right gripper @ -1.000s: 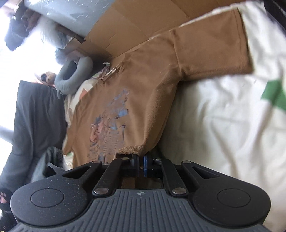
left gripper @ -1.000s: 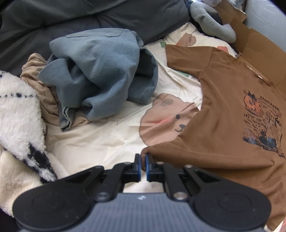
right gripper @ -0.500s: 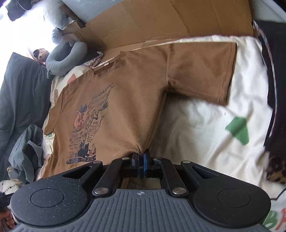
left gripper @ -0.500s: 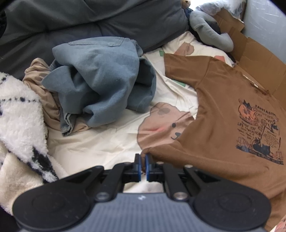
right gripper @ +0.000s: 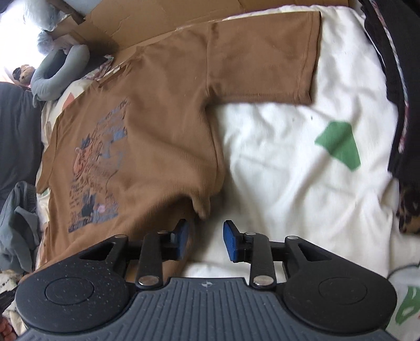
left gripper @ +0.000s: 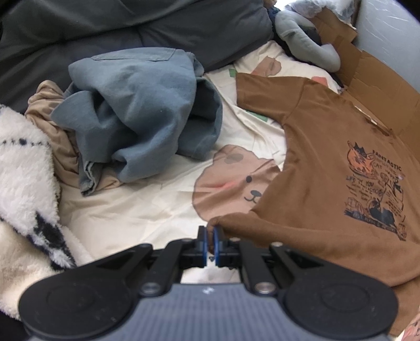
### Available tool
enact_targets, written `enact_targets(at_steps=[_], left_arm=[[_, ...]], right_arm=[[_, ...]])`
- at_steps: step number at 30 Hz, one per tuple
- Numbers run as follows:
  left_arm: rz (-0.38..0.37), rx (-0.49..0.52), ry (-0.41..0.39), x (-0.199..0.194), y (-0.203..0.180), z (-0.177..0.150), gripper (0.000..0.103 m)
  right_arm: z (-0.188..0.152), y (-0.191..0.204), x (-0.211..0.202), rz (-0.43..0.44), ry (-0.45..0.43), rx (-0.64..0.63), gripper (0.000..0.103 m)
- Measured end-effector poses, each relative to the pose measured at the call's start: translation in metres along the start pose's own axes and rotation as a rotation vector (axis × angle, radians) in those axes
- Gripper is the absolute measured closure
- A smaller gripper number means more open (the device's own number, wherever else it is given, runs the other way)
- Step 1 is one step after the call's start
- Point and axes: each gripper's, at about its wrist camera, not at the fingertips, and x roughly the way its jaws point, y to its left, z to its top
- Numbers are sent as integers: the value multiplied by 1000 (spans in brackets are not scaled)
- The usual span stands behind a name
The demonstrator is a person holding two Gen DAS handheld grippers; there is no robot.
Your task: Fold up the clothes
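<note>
Opening right gripper (right gripper: 206, 240), shirt (right gripper: 162, 136) hem dropped | left gripper (left gripper: 209, 245) still pinching hem

Cream bedsheet (left gripper: 126, 209) printed with brown bears and green shapes, wrinkled, covering the bed. Brown T-shirt (left gripper: 328, 162) spread flat on it, print up, one sleeve (right gripper: 265, 57) stretched out sideways, collar lying on flattened cardboard (left gripper: 372, 76) at the sheet's far edge. Crumpled blue-grey garment (left gripper: 141, 110) heaped near the T-shirt, atop a tan cloth (left gripper: 60, 141). Fluffy white blanket with dark marks (left gripper: 23, 178) just beside that heap. Dark grey pillows (left gripper: 131, 23) behind. Grey neck pillow (left gripper: 304, 44) near the cardboard. Dark fabric (right gripper: 399, 91) along the opposite edge.
</note>
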Motion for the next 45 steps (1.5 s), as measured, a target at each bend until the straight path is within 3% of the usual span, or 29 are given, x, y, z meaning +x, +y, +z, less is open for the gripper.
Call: enact_targets(at_steps=[7, 22, 24, 26, 28, 37, 45], left_arm=[[-6, -19, 3, 4, 2, -3, 98], [-35, -104, 57, 19, 21, -26, 98], [-40, -112, 60, 20, 23, -29, 98], [-47, -111, 60, 21, 24, -31, 98], [-51, -108, 61, 22, 25, -32, 98], [-77, -121, 58, 25, 26, -40, 98], [-99, -112, 56, 27, 24, -44, 98]], right_arm=[[-29, -1, -9, 134, 62, 78, 65], [-83, 46, 33, 239, 266, 21, 59], [-85, 50, 39, 244, 276, 23, 61], [-85, 55, 39, 254, 272, 14, 90], [-84, 59, 36, 269, 268, 1, 101], [-66, 79, 5, 312, 231, -59, 103], [-25, 113, 4, 349, 206, -128, 103]])
